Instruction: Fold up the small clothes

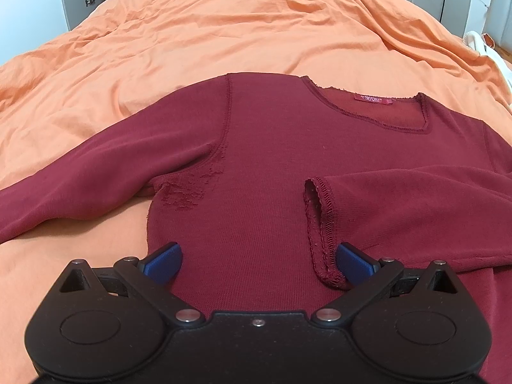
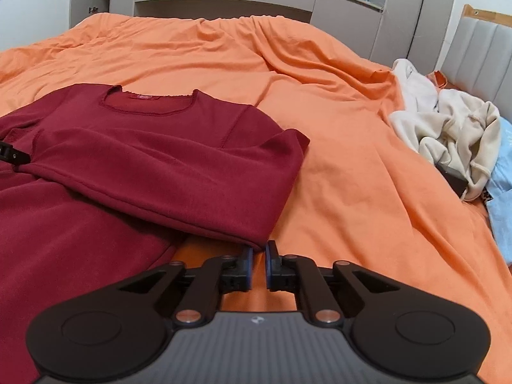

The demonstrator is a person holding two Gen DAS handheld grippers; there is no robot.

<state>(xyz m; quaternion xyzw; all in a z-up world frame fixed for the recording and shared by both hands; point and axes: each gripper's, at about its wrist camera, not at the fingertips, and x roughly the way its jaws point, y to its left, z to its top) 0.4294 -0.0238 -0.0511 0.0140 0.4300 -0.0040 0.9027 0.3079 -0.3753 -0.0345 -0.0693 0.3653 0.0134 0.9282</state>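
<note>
A dark red long-sleeve top (image 1: 265, 166) lies flat on an orange bedspread (image 1: 192, 38), neck toward the headboard. One sleeve (image 2: 153, 172) is folded across the chest w/ its cuff (image 1: 321, 224) mid-body. Left gripper (image 1: 258, 262) hovers over the lower body, jaws wide, empty. Right gripper (image 2: 258, 264) sits at the sleeve's fold, jaws nearly closed, nothing between them. Pale clothes (image 2: 448, 131) are heaped near the bed's right edge.

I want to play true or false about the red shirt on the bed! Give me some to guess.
1. The red shirt lies on an orange bedspread. True.
2. Both sleeves are spread straight out. False: one sleeve is folded across the body.
3. The left tool is wide open. True.
4. The right tool is wide open. False: its pads are nearly together.
5. The light clothes pile sits on the shirt. False: it lies apart.
</note>
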